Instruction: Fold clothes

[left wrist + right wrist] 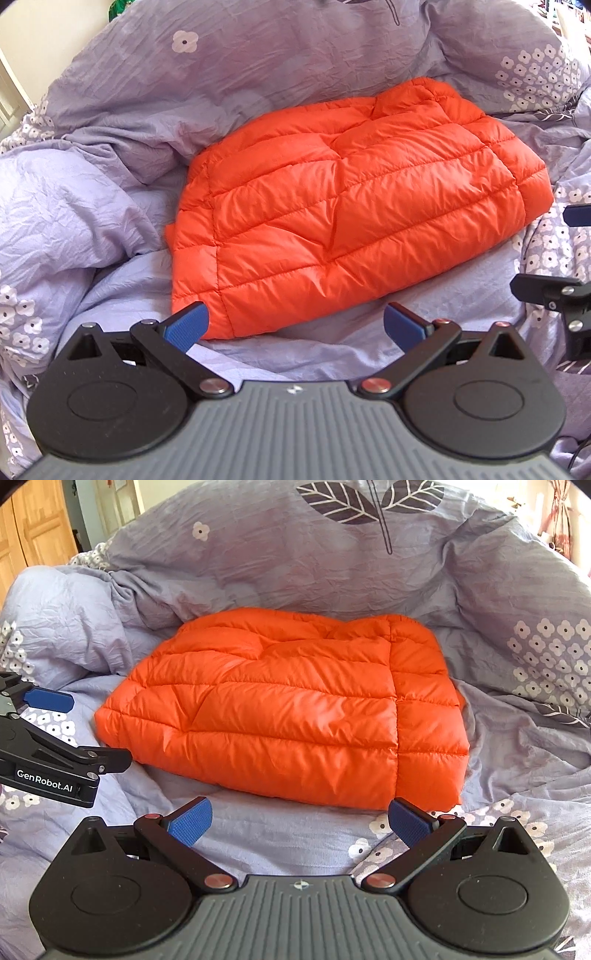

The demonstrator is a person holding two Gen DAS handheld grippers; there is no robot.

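While both tools are hovering low over the bedding, the left black two-finger gripper with blue ribbed pads [295,325] is holding its jaws wide apart and gripping nothing, its left pad [188,325] lying just at the near corner of the garment, though contact cannot be told. Alongside it, the right black two-finger gripper with blue ribbed pads [301,821] is likewise standing spread and empty, its pads just short of the garment's near edge. Each tool is showing at the margin of the other's view: the right one at the right edge of the left wrist view [565,254], the left one at the left edge of the right wrist view [48,734], bearing a printed "GenRobot.AI" label. Beyond the fingers, the bright orange quilted down jacket [354,206] is lying folded into a compact puffy rectangle, resting flat on the crumpled lavender duvet cover with white flower print [517,738]. Farther back, the same cover is rising in a bunched ridge behind the jacket, carrying a dark leaf motif [369,502]. At far left, wooden panelled doors [33,531] are showing.
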